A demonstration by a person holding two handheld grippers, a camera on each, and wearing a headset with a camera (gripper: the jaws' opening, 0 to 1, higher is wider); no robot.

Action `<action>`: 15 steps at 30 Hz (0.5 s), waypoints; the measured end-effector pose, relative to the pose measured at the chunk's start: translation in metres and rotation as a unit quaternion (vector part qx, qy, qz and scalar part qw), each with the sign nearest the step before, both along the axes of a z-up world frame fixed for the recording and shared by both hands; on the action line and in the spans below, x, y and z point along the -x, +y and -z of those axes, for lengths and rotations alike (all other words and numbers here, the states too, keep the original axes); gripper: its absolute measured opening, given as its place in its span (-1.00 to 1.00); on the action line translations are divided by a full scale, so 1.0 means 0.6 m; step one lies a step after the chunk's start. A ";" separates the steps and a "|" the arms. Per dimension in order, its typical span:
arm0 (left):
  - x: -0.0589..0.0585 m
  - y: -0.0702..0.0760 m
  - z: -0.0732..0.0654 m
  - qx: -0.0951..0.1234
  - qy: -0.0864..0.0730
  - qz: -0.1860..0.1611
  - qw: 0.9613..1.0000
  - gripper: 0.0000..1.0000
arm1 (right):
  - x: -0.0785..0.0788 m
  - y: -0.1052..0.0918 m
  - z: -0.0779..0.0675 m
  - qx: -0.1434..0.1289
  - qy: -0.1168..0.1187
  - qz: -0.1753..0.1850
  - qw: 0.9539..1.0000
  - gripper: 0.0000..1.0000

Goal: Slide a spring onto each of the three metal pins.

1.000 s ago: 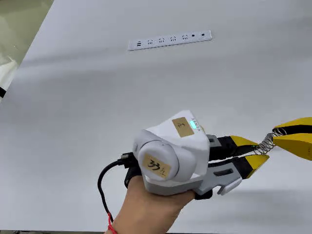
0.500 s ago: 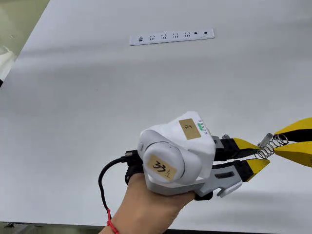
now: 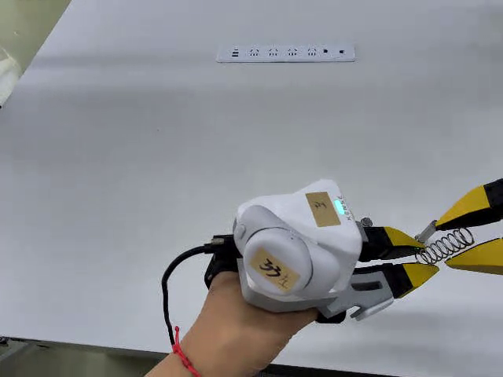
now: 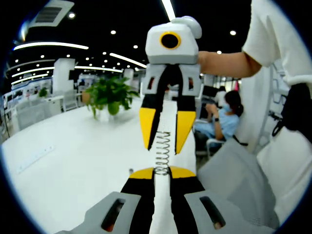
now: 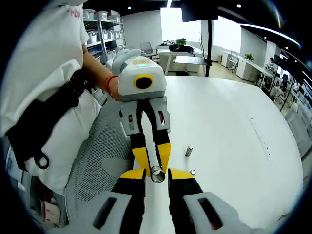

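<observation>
Left gripper (image 3: 430, 257) jaws pinch the pin (image 3: 427, 230), with the spring (image 3: 444, 245) end over it. Right gripper (image 4: 163, 150) jaws, clamped on the spring a second ago, now stand spread either side. The near table (image 3: 157, 157) edge is close below. Bare surface runs to the power strip (image 3: 285, 53).

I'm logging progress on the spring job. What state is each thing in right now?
left gripper: shut on one end of the spring.
right gripper: open, fingers either side of the spring.
spring: held off the table, spanning both grippers.
farther pin: upright on the table, no spring on it.
nearer pin: on the table, no spring on it.
power strip: nothing plugged in.
</observation>
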State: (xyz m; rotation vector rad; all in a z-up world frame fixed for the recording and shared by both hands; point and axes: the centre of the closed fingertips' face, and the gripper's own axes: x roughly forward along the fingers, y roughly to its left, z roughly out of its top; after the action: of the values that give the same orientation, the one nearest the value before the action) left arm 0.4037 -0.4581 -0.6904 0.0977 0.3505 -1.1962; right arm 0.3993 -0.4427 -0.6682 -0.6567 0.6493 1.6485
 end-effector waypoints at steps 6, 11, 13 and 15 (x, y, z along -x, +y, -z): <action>0.003 -0.001 -0.002 0.000 -0.005 0.004 1.000 -0.80 | 0.000 -0.003 0.002 0.022 -0.011 -0.024 0.999 -0.70; 0.001 0.001 -0.004 0.003 -0.007 0.003 1.000 -0.80 | 0.001 -0.007 0.004 0.035 -0.013 -0.034 0.999 -0.75; 0.001 0.002 -0.005 0.003 -0.008 0.003 1.000 -0.80 | 0.002 -0.006 0.004 0.037 -0.014 -0.036 0.999 -0.75; 0.001 0.002 -0.005 0.003 -0.009 0.004 1.000 -0.80 | 0.004 -0.004 0.002 0.039 -0.015 -0.039 0.998 -0.75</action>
State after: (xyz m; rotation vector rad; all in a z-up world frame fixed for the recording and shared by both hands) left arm 0.4029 -0.4569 -0.6873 0.1042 0.3315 -1.2030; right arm 0.3970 -0.4453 -0.6695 -0.7706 0.6773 1.6876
